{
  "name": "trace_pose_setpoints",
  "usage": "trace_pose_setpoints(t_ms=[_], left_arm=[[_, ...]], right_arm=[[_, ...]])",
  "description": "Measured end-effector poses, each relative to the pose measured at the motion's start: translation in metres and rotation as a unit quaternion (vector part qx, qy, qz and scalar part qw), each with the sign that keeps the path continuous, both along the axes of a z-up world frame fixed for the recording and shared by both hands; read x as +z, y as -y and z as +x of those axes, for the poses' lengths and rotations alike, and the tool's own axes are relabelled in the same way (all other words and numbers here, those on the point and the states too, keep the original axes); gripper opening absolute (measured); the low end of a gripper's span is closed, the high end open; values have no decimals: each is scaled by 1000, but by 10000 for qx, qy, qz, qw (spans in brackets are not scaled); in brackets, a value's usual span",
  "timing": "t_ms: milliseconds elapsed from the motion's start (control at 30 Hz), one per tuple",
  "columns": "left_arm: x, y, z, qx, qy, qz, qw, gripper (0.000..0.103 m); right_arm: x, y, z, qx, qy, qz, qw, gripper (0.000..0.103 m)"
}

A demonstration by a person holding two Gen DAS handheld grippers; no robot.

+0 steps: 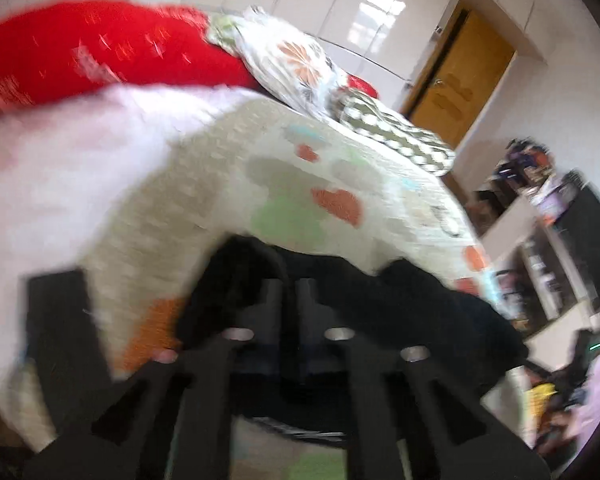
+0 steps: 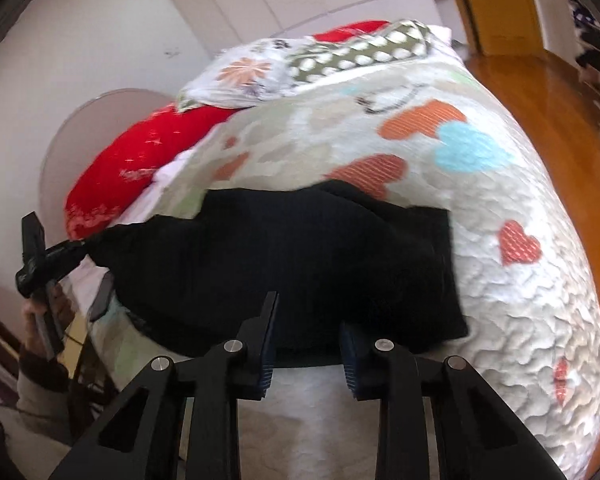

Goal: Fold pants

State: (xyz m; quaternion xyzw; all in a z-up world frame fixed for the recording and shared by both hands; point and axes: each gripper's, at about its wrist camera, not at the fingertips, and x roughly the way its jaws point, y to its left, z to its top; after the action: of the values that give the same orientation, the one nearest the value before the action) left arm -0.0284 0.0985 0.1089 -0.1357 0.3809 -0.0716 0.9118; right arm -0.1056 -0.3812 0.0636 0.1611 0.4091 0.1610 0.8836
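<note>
Black pants (image 2: 300, 264) lie folded across the quilted heart-print bedspread (image 2: 520, 300). In the right wrist view my left gripper (image 2: 85, 246) is shut on the pants' left corner and pulls it to a point at the bed's left side. In the left wrist view the left gripper (image 1: 289, 292) has its fingers nearly together with black pants (image 1: 400, 320) cloth around them. My right gripper (image 2: 308, 320) is open at the pants' near edge, its jaws standing apart over the cloth with nothing between them.
A red pillow (image 2: 140, 160), a floral pillow (image 2: 240, 72) and a polka-dot pillow (image 2: 360, 52) lie at the bed's head. Wooden floor (image 2: 560, 120) and a yellow door (image 1: 460, 88) are to the right. Cluttered shelves (image 1: 540, 220) stand beyond the bed.
</note>
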Motion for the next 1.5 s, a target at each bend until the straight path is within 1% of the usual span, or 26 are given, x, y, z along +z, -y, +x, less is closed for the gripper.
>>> trace_pose_setpoints(t_ms=[67, 167, 267, 333, 367, 400, 433, 600, 733, 767, 800, 833, 900, 933, 1000, 1033, 1100, 1167, 1200, 1233, 1267, 1300, 1367, 1400, 1433, 1500], left_arm=[[-16, -12, -4, 115, -245, 1, 9996, 3], [-47, -27, -11, 311, -669, -113, 9972, 4], [-44, -27, -22, 334, -563, -189, 9977, 6], [-31, -20, -25, 254, -412, -159, 9987, 26], [-24, -17, -26, 236, -312, -136, 9991, 53], [-15, -12, -28, 225, -127, -119, 9996, 72], [-9, -8, -29, 204, 7, -119, 9997, 75], [16, 15, -27, -27, 477, 165, 9987, 75], [1, 37, -3, -300, 224, 626, 9973, 75], [-6, 40, 3, -340, 114, 668, 9971, 75], [-17, 42, 10, -334, -88, 771, 9964, 75], [-25, 44, 14, -304, -205, 887, 9954, 75], [-43, 42, 17, -206, -442, 1077, 9930, 75], [-51, 40, 16, -195, -534, 1051, 9928, 75], [-58, 36, 10, -188, -502, 1052, 9930, 75], [-60, 34, 5, -191, -430, 1084, 9930, 75], [-63, 30, 3, -128, -390, 1136, 9927, 77], [-64, 26, 3, -58, -427, 1058, 9935, 79], [-63, 23, 4, -2, -484, 989, 9939, 79], [-60, 20, 5, 35, -531, 923, 9943, 79], [-57, 19, 5, 72, -540, 876, 9947, 79], [-49, 17, 3, 103, -444, 841, 9954, 79], [-38, 18, 6, 96, -259, 843, 9961, 79], [-32, 19, 10, 91, -174, 856, 9961, 79], [-30, 19, 14, 111, -137, 863, 9961, 79], [-30, 18, 27, 201, -153, 867, 9959, 79]], right_arm=[[-5, -4, -1, 20, -129, -182, 9997, 30], [-21, 2, -1, -35, -561, -191, 9982, 31], [-20, 25, -5, -462, -661, 56, 9967, 32], [-10, 39, -8, -728, -468, 153, 9961, 43], [-3, 47, -11, -927, -282, 169, 9952, 48], [3, 52, -11, -1065, -141, 166, 9941, 54], [7, 56, -10, -1175, -28, 146, 9930, 56], [17, 49, 18, -1060, 113, -98, 9943, 57], [-6, 35, 53, -936, -200, -696, 9930, 55], [-16, 30, 62, -866, -352, -852, 9920, 52], [-24, 28, 67, -794, -477, -955, 9911, 38], [-32, 24, 72, -651, -578, -1052, 9906, 34], [-34, 13, 68, -497, -385, -1405, 9881, 23], [-31, 11, 64, -453, -302, -1464, 9877, 19], [-22, 22, 58, -636, -174, -1351, 9886, 15], [-19, 32, 56, -811, -120, -1291, 9882, 4], [-23, 45, 60, -1051, -199, -1365, 9848, 4], [-32, 50, 69, -1073, -411, -1371, 9839, 5], [-31, 48, 71, -1096, -434, -1537, 9811, 9], [-27, 46, 72, -1219, -418, -1786, 9754, 16], [-18, 45, 73, -1426, -408, -2005, 9684, 16], [-8, 43, 73, -1510, -306, -1931, 9690, 18], [15, 33, 75, -1180, 67, -1285, 9846, 33], [23, 21, 80, -934, 158, -1111, 9893, 46], [29, 3, 88, -595, 250, -987, 9930, 52], [35, -43, 109, 143, 425, -858, 9953, 53]])
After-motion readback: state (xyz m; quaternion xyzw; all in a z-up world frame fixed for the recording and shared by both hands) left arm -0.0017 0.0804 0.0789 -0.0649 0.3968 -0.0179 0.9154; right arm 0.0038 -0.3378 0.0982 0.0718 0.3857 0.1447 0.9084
